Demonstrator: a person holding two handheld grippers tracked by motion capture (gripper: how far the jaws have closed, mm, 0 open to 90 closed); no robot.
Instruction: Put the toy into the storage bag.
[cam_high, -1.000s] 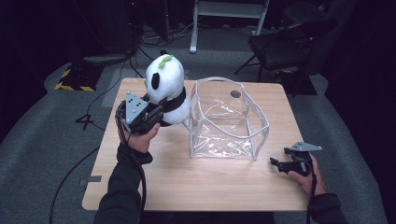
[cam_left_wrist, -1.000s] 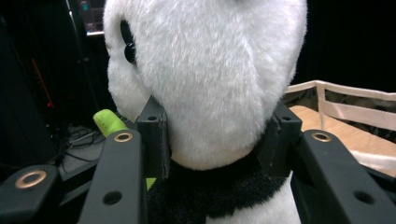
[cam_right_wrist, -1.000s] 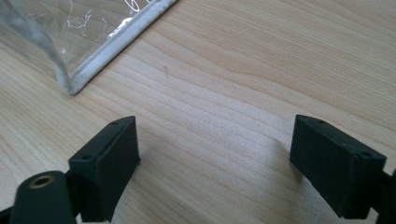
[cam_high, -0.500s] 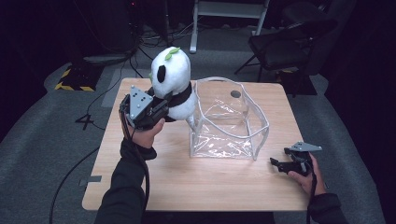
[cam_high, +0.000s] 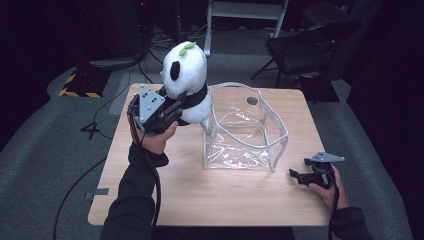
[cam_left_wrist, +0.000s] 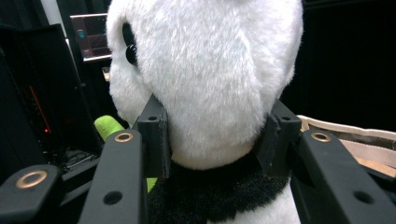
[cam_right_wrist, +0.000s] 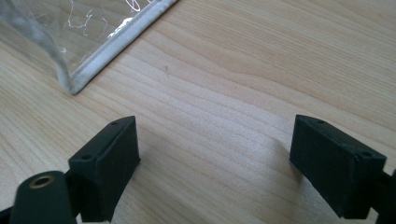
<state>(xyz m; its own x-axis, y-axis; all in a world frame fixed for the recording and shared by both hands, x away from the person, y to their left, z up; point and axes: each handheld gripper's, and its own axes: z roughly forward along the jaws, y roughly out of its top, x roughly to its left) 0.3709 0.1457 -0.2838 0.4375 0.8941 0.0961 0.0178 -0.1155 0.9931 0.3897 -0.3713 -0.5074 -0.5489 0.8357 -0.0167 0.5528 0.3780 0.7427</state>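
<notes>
The white-and-black plush panda (cam_high: 187, 82) is held clamped at the neck by the left gripper (cam_high: 172, 106), raised just left of the clear plastic open-top bag (cam_high: 243, 131); placement inside is judged outstanding. The right gripper (cam_high: 300, 177) is rested wide open, empty, on the wooden table (cam_high: 200, 200)

A light wooden worktop (cam_high: 165, 200) with rounded corners stands on grey floor. A clear plastic bag (cam_high: 245, 135) with white piping sits open on it, right of centre. A small dark round spot (cam_high: 252, 100) marks the far edge. The right gripper (cam_high: 300, 176) rests on the near right corner, just beside the bag.
</notes>
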